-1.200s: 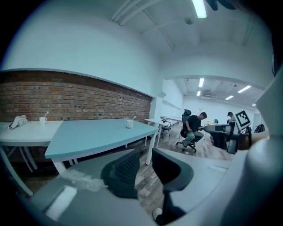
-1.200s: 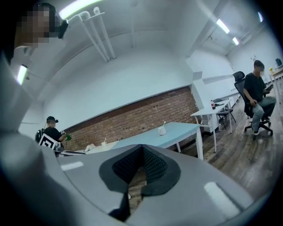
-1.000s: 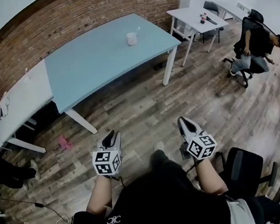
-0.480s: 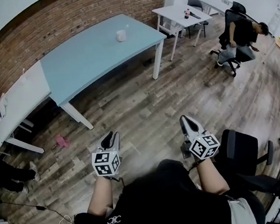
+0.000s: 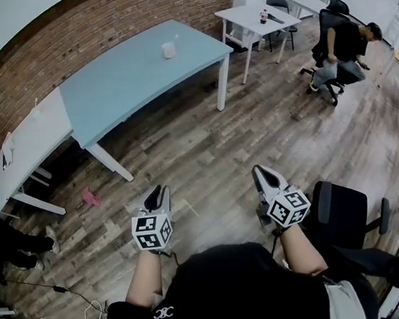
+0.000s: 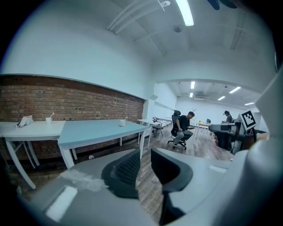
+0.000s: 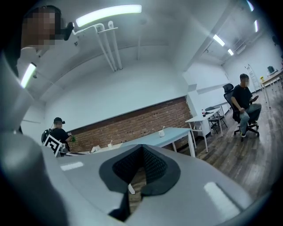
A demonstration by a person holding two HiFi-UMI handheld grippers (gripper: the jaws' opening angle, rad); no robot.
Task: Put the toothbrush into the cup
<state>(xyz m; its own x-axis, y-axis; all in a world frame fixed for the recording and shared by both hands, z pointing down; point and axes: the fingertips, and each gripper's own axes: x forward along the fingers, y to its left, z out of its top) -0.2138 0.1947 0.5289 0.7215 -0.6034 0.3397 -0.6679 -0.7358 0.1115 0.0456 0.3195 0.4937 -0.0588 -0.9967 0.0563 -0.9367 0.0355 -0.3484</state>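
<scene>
While both grippers hang over the wood floor well apart from the tables, the task's things sit far off, so the care here lies mostly in reading them rightly; at ten o'clock a white table carries a small cup with a stick in it; at eleven o'clock the left gripper has its jaws apart, they have just been narrowing, and only floor shows between them; at twelve o'clock, on the blue table, stands the white cup with a thin pale handle leaning out over its rim; that may be the toothbrush, though it is too small to say; if it is, it already lies as the task wants, and the scene would fit a cup filled and left behind as well as a brush yet to be fetched; at one o'clock the right gripper is closed tip to tip and carries nothing; either way, I judge it wise to keep both grippers low and steady, clear of the office chair at two o'clock, and not to trust the cup's contents from this far.
</scene>
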